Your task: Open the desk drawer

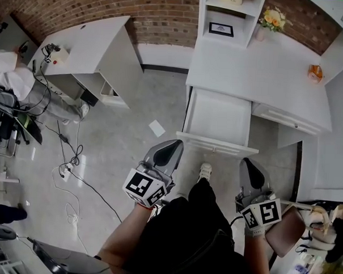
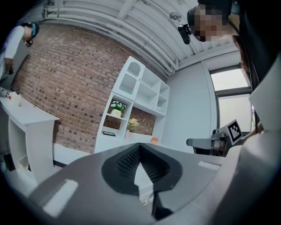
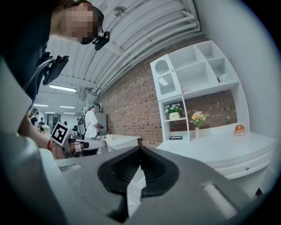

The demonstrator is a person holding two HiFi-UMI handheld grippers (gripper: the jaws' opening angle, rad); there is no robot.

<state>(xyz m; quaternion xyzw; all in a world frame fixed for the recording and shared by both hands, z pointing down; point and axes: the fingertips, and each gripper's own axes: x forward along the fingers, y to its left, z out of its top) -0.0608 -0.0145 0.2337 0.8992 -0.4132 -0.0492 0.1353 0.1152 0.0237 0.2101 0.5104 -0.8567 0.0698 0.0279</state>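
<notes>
The white desk (image 1: pixel 259 69) stands at the far right against the brick wall. Its left drawer (image 1: pixel 218 116) is pulled out towards me and looks empty inside. In the head view my left gripper (image 1: pixel 172 148) hangs a short way in front of the drawer's front panel (image 1: pixel 216 143), apart from it. My right gripper (image 1: pixel 251 165) sits just below the panel's right end, also apart. Both are shut with nothing between the jaws. In the left gripper view the left gripper (image 2: pixel 139 147) points level at the desk. The right gripper (image 3: pixel 140 149) points the same way.
A second, closed drawer (image 1: pixel 286 119) sits to the right of the open one. On the desk stand a shelf unit (image 1: pixel 228 17), flowers (image 1: pixel 273 19) and an orange object (image 1: pixel 315 73). Another white desk (image 1: pixel 96 51), floor cables (image 1: pixel 68 157), a paper scrap (image 1: pixel 156 128) and a chair (image 1: pixel 286 229) surround me.
</notes>
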